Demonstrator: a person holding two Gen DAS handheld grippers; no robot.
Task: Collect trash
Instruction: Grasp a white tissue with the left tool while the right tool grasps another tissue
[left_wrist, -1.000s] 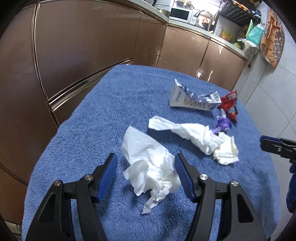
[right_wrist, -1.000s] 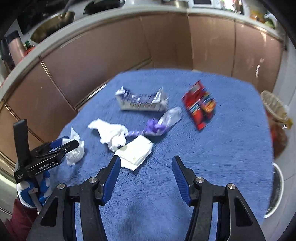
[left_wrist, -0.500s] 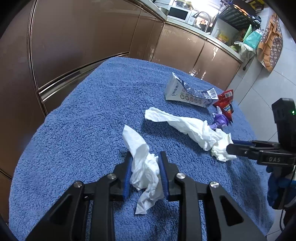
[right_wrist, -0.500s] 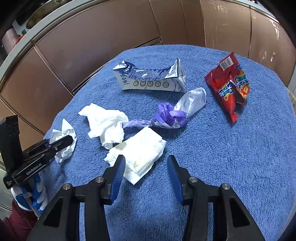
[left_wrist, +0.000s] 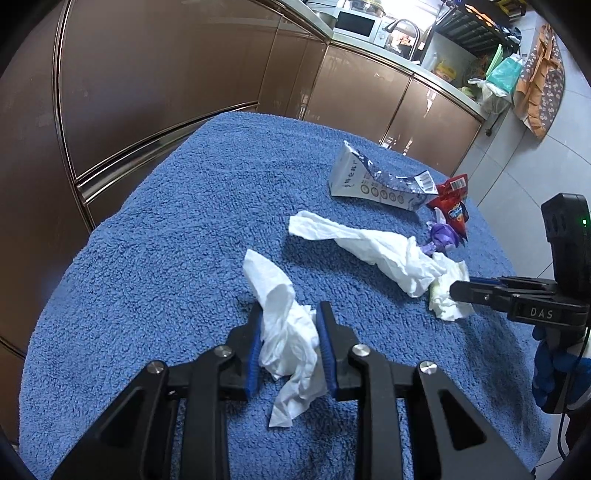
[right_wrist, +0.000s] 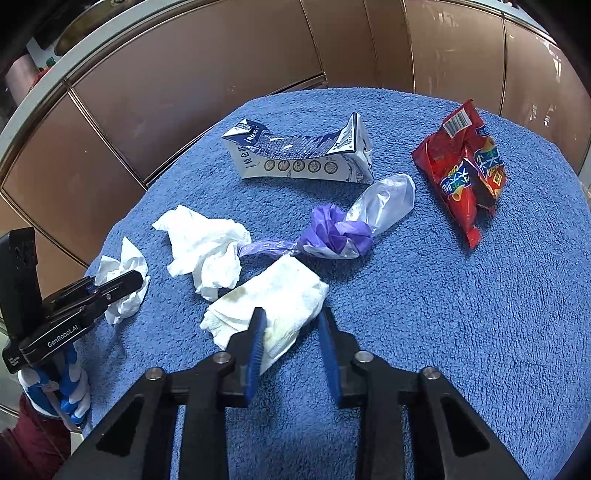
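Observation:
On the blue towel-covered table my left gripper is shut on a crumpled white tissue; the right wrist view shows that gripper and tissue too. My right gripper is closing around a folded, stained tissue. Its left pad touches the tissue, while some towel shows between the tissue and the right pad. That gripper also appears at the right of the left wrist view. A long twisted tissue, a purple plastic bag, a flattened milk carton and a red snack bag lie loose.
Brown cabinet doors curve closely around the table's far and left sides. A worktop with a microwave runs behind them. Tiled floor lies to the right. A gloved hand holds the left gripper.
My left gripper's jaws closed onto the crumpled tissue. My right gripper came down over the folded tissue and its jaws narrowed around it.

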